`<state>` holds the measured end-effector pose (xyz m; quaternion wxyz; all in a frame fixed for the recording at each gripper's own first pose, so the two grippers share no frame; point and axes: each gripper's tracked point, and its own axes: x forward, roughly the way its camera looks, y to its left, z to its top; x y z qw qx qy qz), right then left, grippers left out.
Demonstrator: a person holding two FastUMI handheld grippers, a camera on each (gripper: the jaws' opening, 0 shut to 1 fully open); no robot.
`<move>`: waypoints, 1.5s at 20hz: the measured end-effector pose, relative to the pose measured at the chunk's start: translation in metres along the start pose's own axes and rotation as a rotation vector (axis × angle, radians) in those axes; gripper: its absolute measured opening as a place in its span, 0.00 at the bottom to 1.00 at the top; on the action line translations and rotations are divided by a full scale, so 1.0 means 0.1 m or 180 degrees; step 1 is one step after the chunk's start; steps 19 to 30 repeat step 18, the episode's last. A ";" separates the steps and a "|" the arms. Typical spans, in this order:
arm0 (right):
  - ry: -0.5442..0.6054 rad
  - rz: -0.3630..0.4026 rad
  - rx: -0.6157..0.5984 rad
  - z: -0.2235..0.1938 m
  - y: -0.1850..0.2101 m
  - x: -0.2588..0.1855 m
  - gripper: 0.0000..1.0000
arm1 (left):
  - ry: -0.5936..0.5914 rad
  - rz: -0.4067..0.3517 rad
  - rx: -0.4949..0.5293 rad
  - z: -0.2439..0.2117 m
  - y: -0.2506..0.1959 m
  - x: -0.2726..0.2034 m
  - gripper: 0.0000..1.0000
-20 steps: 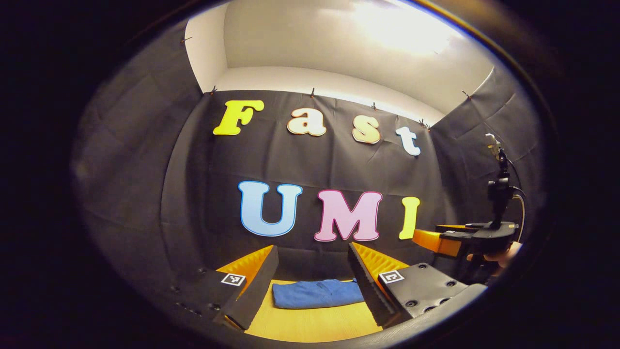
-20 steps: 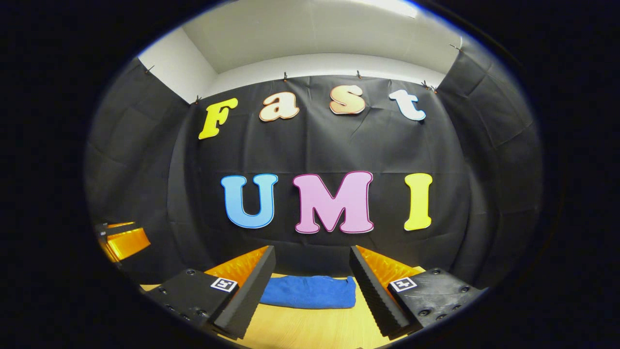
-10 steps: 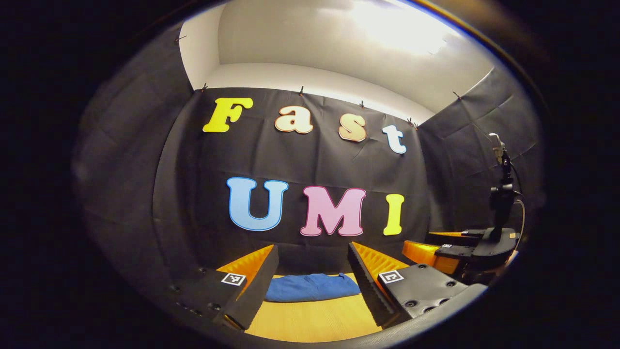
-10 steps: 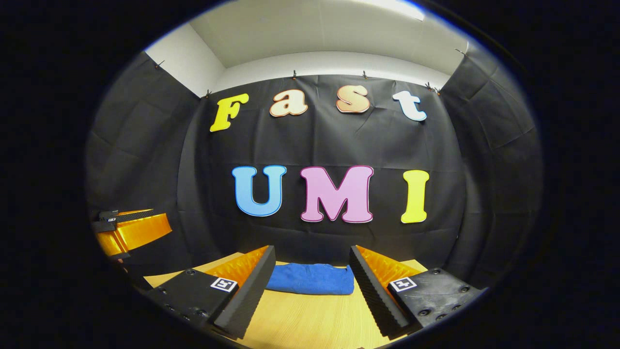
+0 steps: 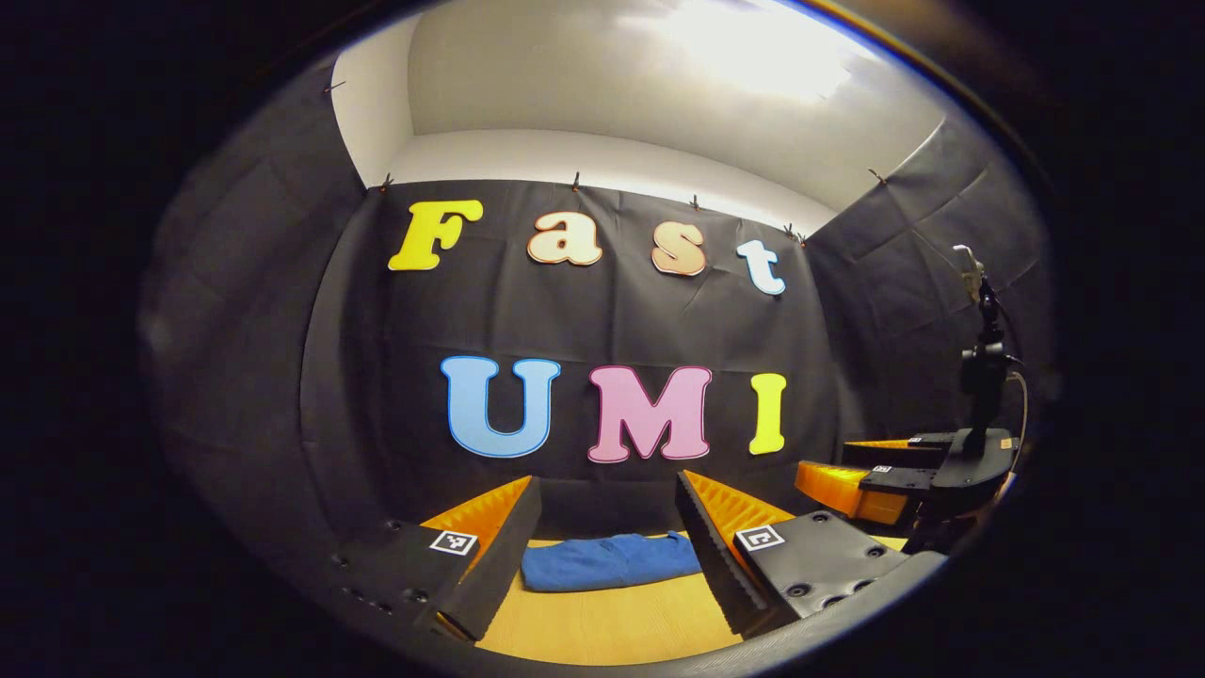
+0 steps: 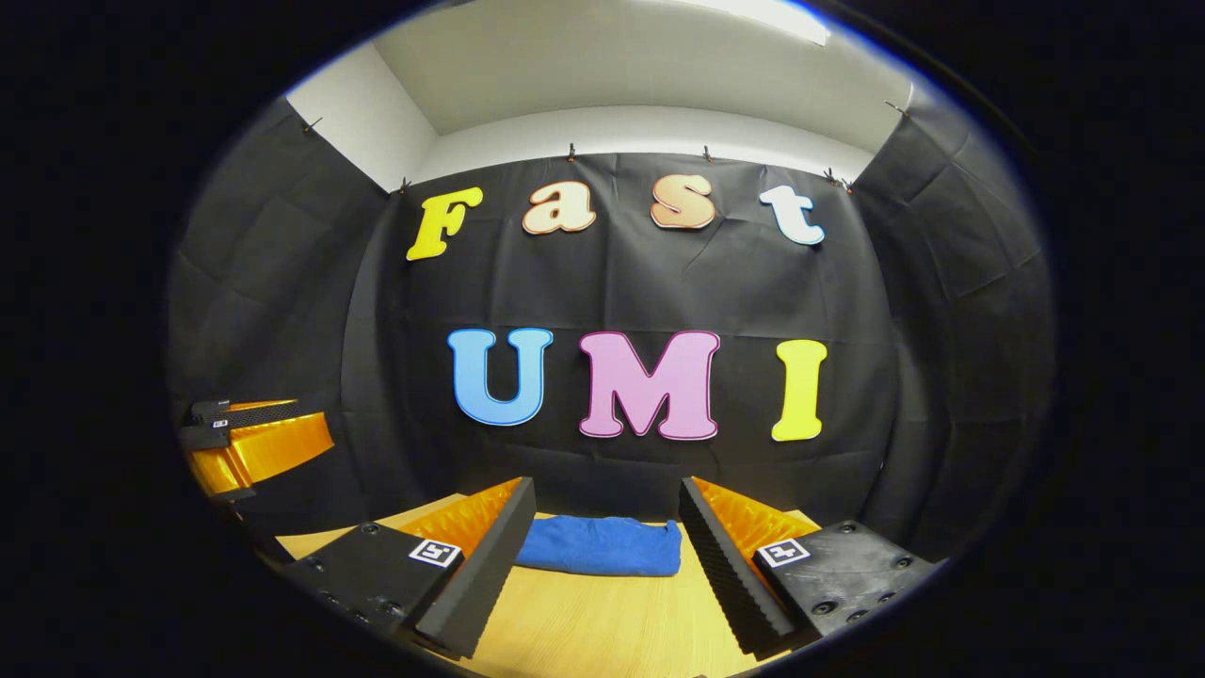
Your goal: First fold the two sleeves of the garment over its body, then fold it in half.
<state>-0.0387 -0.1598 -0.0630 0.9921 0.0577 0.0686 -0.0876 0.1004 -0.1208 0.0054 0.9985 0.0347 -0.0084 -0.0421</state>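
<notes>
We see the folded garment (image 5: 610, 561) on the bench (image 6: 602, 621) at 12; both jaws spread wide, empty.

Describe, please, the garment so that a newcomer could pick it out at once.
Start at the wooden table before the black cloth wall. Near its far edge lies the garment, a compact blue bundle of soft cloth. It is the sole blue fabric on the pale wood.
</notes>
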 end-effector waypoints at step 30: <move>0.0169 0.0182 -0.0036 -0.06 0.19 0.36 0.98 | -0.0088 0.0286 0.0107 0.16 0.18 -0.03 0.82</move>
